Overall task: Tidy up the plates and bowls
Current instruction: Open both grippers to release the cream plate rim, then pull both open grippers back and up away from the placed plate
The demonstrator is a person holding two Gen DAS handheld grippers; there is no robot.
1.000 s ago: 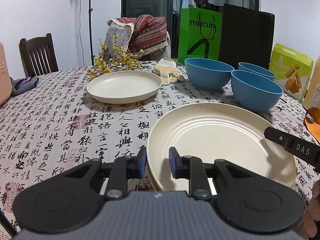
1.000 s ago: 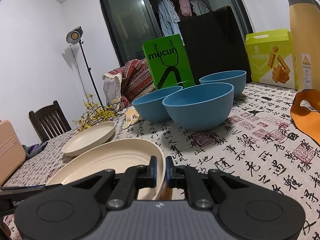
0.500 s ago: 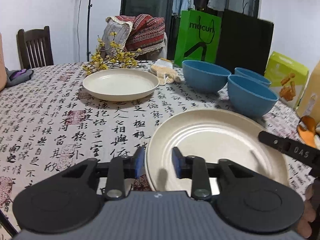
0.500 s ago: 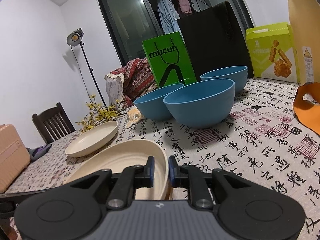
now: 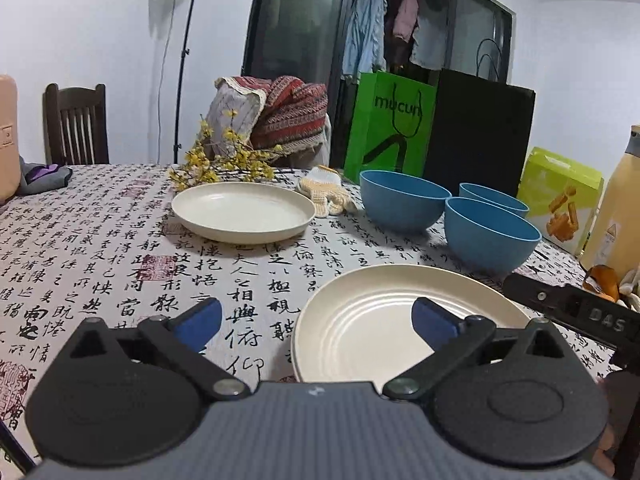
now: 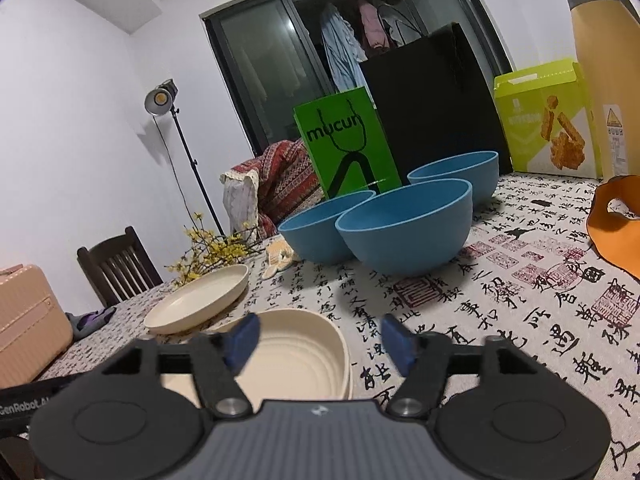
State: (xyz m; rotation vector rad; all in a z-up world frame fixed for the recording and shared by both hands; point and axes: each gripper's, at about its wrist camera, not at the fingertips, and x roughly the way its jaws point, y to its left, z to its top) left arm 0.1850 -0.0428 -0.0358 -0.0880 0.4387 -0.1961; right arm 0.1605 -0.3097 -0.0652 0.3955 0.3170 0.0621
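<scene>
We take the near cream plate point(image 5: 384, 320) as our landmark: it lies flat on the calligraphy-print tablecloth point(image 5: 100, 248), close in front of both tools. Our left gripper point(image 5: 316, 320) has just been opening and its jaws now stand wide, the plate's left rim between them but neither blue pad touching it. Our right gripper point(image 6: 320, 340) has likewise just been opening; its jaws are spread astride the plate's right rim, free of it. Beyond the plate and to its left sits a second cream plate point(image 5: 243, 211), well apart from it, with a spray of yellow flowers point(image 5: 224, 164) just behind that. Beyond the landmark plate and to its right stand three blue bowls point(image 5: 492, 236) clustered close together. Behind the bowls stand a green paper bag point(image 5: 390, 128) and a black bag point(image 5: 480, 132).
</scene>
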